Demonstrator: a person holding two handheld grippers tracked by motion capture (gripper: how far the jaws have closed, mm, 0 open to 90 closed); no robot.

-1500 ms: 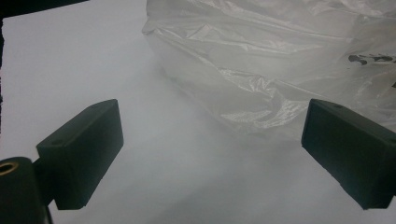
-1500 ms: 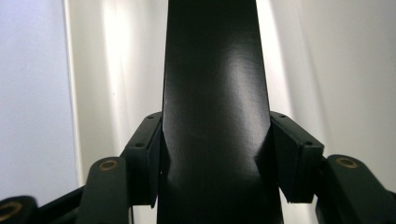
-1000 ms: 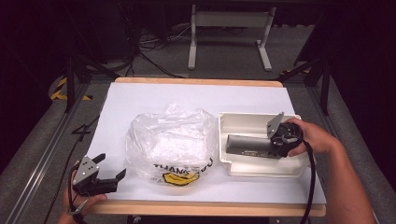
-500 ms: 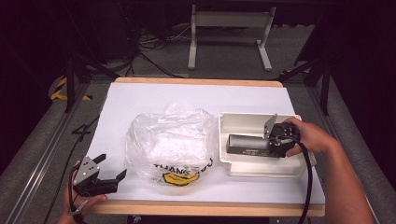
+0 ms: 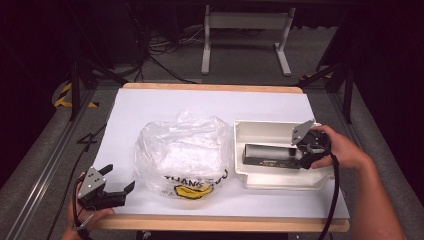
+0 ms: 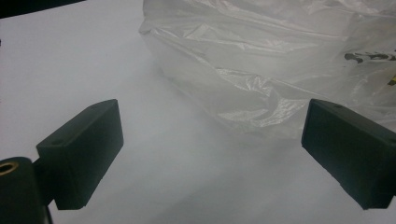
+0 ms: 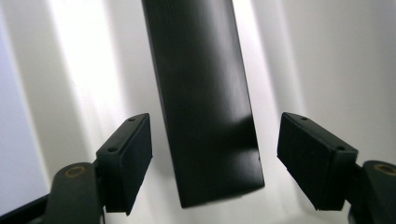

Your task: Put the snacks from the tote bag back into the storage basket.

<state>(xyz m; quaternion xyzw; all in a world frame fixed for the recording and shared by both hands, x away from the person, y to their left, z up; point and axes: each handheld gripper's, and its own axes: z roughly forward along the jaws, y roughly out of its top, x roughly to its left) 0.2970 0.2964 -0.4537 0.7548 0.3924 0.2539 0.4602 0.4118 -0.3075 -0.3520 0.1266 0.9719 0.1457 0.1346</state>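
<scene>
My right claw (image 5: pixel 304 154) sits over the right end of the white tray (image 5: pixel 260 131), jaws spread and just been opening; the black box (image 5: pixel 270 155) lies flat in the tray with its near end between the jaws, pads clear of it on both sides in the right gripper view (image 7: pixel 205 107). The box runs lengthwise across the tray, its left end near the tray's left wall. The tray rests on the right half of the white surface (image 5: pixel 150 107).

My left claw (image 5: pixel 114 189) is at the near left corner of the surface, jaws spread wide, nothing between them. The clear plastic bag (image 5: pixel 182 150), crumpled with black lettering and a yellow mark on its near side, sits mid-surface just left of the tray. In the left gripper view the bag (image 6: pixel 261 60) lies ahead of the jaws, apart from them.
</scene>
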